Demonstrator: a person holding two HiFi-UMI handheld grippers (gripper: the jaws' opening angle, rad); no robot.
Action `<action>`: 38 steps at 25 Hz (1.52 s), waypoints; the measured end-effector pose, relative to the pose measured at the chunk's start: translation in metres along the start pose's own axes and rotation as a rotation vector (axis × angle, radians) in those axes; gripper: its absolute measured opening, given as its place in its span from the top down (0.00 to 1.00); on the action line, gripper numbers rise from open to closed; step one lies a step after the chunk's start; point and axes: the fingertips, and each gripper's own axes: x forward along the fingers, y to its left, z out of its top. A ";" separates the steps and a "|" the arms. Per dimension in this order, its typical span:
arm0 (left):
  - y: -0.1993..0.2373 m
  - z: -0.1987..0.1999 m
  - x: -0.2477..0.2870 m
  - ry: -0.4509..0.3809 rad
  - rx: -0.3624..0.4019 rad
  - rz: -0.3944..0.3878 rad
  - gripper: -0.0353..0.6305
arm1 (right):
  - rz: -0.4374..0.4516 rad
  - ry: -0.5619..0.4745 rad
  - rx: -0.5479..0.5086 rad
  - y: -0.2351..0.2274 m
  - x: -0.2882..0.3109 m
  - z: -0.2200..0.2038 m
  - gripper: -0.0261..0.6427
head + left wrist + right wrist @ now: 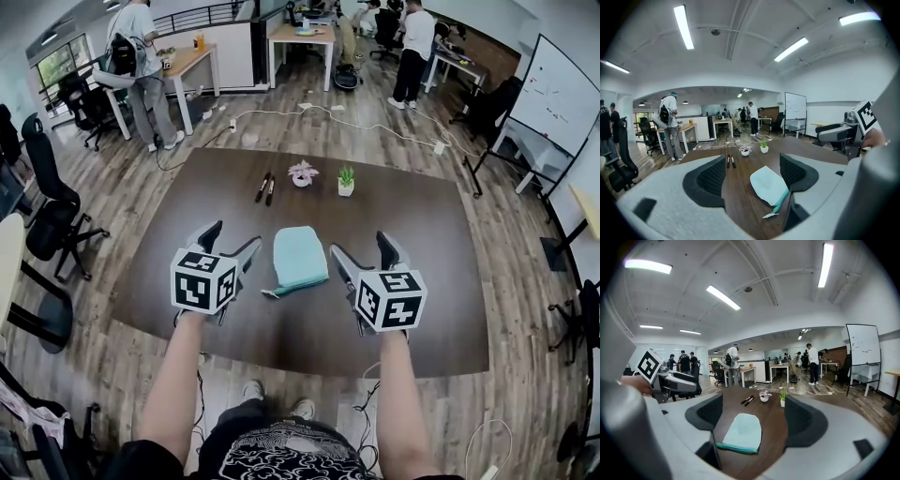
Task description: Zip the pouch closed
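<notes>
A pale teal pouch lies flat on the dark wooden table, its zipper edge and pull tab toward me. My left gripper hovers just left of the pouch, jaws open and empty. At the pouch's right my right gripper hangs open and empty too. The left gripper view shows the pouch between the jaws, nearer the right pad, with the tab below. In the right gripper view the pouch lies centred between the open jaws.
Two dark markers lie at the table's far side, beside a small pink-flowered pot and a green plant pot. Black office chairs stand at the left. People, desks and a whiteboard are further back.
</notes>
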 end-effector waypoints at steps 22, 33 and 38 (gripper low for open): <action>0.007 -0.056 0.042 0.145 0.089 -0.227 0.45 | -0.061 0.080 0.088 0.040 0.037 -0.054 0.37; -0.011 -0.108 0.057 0.256 0.171 -0.361 0.45 | -0.084 0.153 0.158 0.059 0.049 -0.107 0.38; -0.021 -0.133 0.064 0.295 0.238 -0.435 0.45 | -0.108 0.171 0.184 0.065 0.050 -0.126 0.39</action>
